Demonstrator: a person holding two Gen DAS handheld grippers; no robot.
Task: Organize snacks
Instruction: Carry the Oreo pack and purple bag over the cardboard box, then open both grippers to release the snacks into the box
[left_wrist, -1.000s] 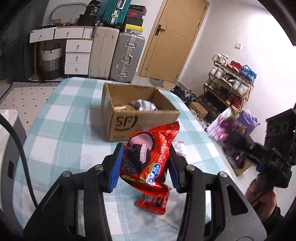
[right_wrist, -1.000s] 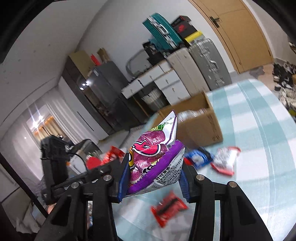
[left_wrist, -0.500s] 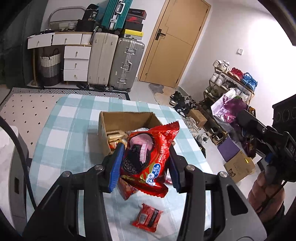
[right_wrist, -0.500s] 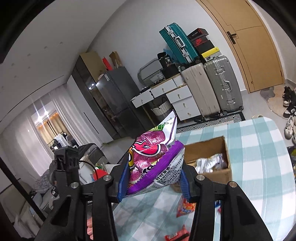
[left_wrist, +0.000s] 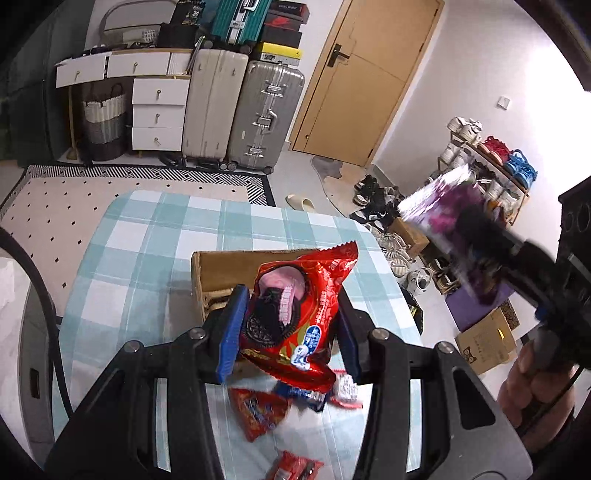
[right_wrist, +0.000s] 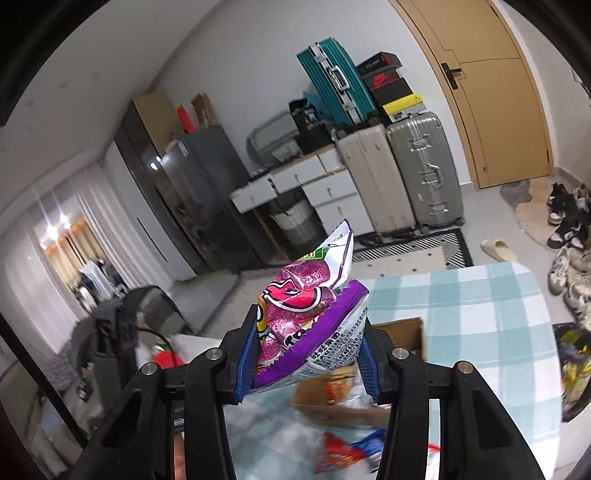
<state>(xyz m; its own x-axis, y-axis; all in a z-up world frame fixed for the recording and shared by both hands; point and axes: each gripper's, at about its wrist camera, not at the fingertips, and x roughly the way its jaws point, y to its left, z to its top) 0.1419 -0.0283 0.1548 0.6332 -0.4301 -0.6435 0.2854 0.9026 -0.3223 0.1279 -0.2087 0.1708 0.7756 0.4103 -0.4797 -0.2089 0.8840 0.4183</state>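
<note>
My left gripper (left_wrist: 288, 328) is shut on a red cookie packet (left_wrist: 295, 317), held high above the open cardboard box (left_wrist: 221, 269) on the checked table. My right gripper (right_wrist: 308, 354) is shut on a purple candy bag (right_wrist: 306, 317), also held high over the box (right_wrist: 402, 332). The right gripper with its purple bag (left_wrist: 443, 206) shows blurred at the right of the left wrist view. Several small snack packets (left_wrist: 258, 410) lie on the table in front of the box; they also show in the right wrist view (right_wrist: 340, 454).
The table (left_wrist: 147, 240) has a teal and white checked cloth. Behind it stand suitcases (left_wrist: 266, 114), white drawers (left_wrist: 159, 110) and a door (left_wrist: 369, 74). A shoe rack (left_wrist: 491, 158) and cartons (left_wrist: 484, 343) are on the floor to the right.
Both grippers have risen well above the table with their packets. The box now lies lower in both views and the loose packets sit beneath the fingers. The right gripper is blurred with motion.
</note>
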